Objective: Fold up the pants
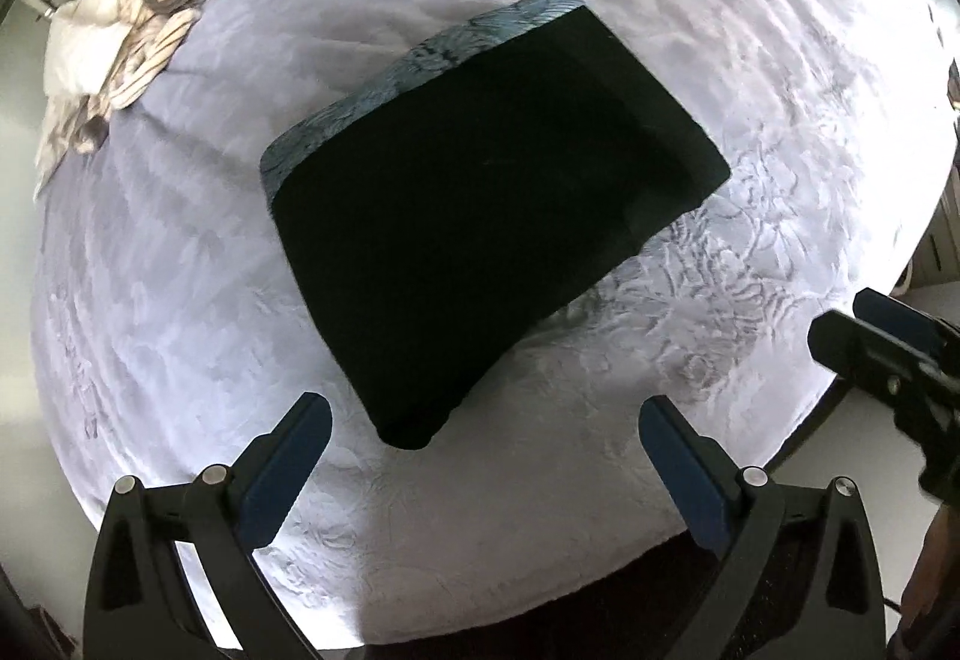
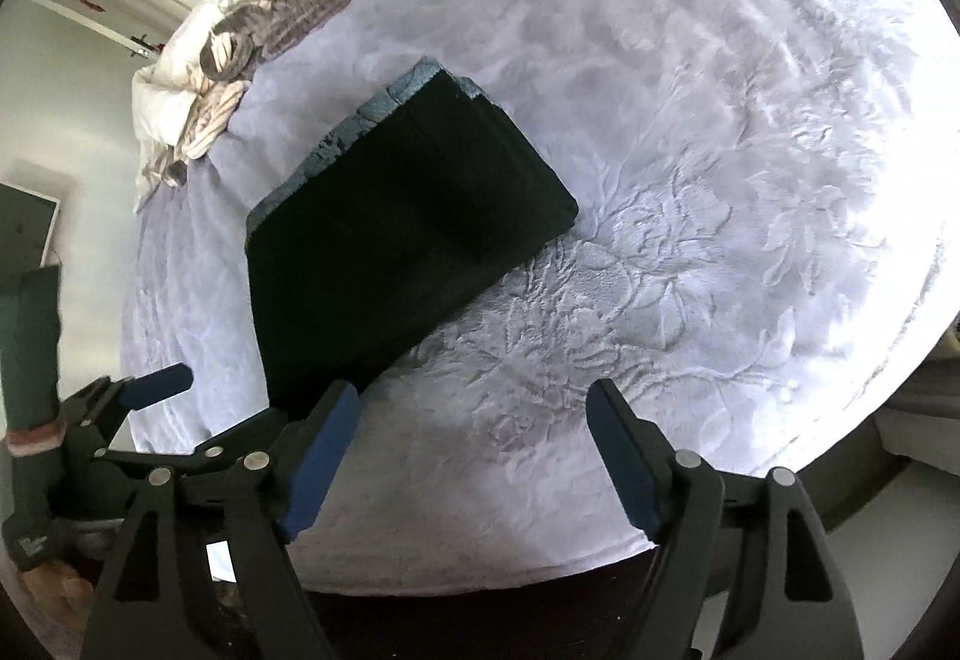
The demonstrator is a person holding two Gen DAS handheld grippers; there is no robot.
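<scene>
Pants (image 1: 480, 216) lie folded on the bed (image 1: 180, 264), long axis ten-to-four, at twelve o'clock from left claw (image 1: 486, 438); right claw (image 2: 474, 444) similar; both wide open, empty.

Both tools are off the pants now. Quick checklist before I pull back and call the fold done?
1. Left tool open, nothing between its fingers: ok.
2. Right tool open and empty: ok.
3. Pants folded into one compact rectangle: ok.
4. Pants lying flat on the bedspread, clear of the bed edge: ok.
5. Edges lined up: not ok, a patterned layer shows along one side.
6. Layers underneath smooth: cannot tell.
</scene>
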